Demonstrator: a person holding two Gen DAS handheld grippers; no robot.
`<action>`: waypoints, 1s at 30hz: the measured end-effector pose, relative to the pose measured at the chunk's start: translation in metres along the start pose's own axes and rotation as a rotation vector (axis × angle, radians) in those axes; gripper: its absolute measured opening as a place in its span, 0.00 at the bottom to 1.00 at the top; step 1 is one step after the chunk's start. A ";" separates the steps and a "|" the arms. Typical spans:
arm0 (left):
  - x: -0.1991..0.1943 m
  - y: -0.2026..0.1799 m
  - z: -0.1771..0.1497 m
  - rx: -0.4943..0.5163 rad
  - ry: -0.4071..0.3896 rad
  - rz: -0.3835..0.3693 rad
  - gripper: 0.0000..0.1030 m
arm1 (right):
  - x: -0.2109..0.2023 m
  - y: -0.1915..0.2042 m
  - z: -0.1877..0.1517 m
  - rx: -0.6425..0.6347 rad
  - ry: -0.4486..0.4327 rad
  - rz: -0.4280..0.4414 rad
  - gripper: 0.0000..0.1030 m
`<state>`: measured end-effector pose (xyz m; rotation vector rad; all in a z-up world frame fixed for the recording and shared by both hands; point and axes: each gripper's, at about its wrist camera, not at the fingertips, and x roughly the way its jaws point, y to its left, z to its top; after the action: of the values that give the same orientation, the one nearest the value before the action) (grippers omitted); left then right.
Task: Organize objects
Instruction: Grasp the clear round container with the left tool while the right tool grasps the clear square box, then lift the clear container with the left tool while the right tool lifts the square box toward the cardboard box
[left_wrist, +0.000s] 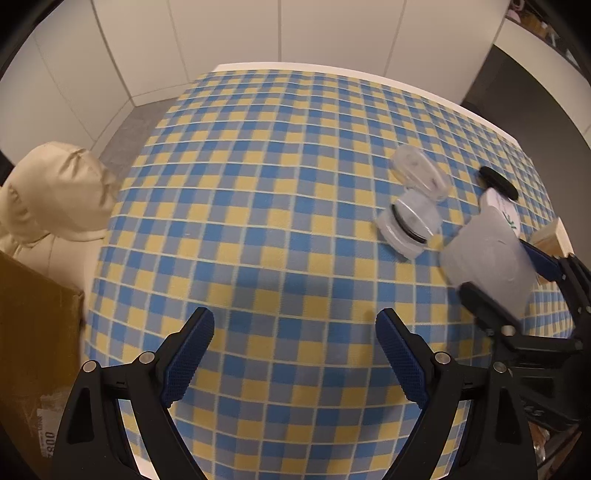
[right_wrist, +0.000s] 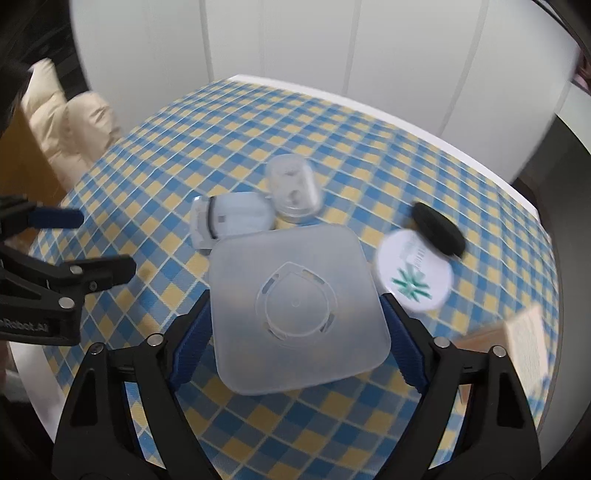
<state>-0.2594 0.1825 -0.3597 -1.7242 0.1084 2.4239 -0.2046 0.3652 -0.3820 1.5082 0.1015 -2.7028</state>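
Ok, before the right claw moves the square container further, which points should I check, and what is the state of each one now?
1. Right claw grips the frosted square container on both sides: ok.
2. Container is lifted off the checked tablecloth: cannot tell.
3. Left claw is open, empty and apart from the container: ok.
4. Small clear jar and lidded clear container lie just beyond the held container; touching or not: cannot tell.
5. White round lid and black disc are apart from the right finger: ok.
6. Picture sharp enough for fine judgement: not ok, it is blurred.

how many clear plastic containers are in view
3: a square container held in the right hand-held gripper, a lidded jar on its side, and a round tub behind.
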 end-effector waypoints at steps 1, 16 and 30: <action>0.001 -0.003 0.001 0.003 -0.001 -0.007 0.87 | -0.007 -0.006 -0.002 0.031 -0.005 -0.006 0.84; 0.029 -0.062 0.038 0.020 -0.040 -0.001 0.90 | -0.054 -0.027 -0.040 0.209 0.000 -0.048 0.81; 0.027 -0.085 0.045 0.062 -0.148 0.000 0.38 | -0.041 -0.030 -0.041 0.244 0.028 -0.055 0.84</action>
<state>-0.2949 0.2755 -0.3675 -1.5135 0.1628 2.5109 -0.1503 0.3987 -0.3678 1.6255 -0.1961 -2.8243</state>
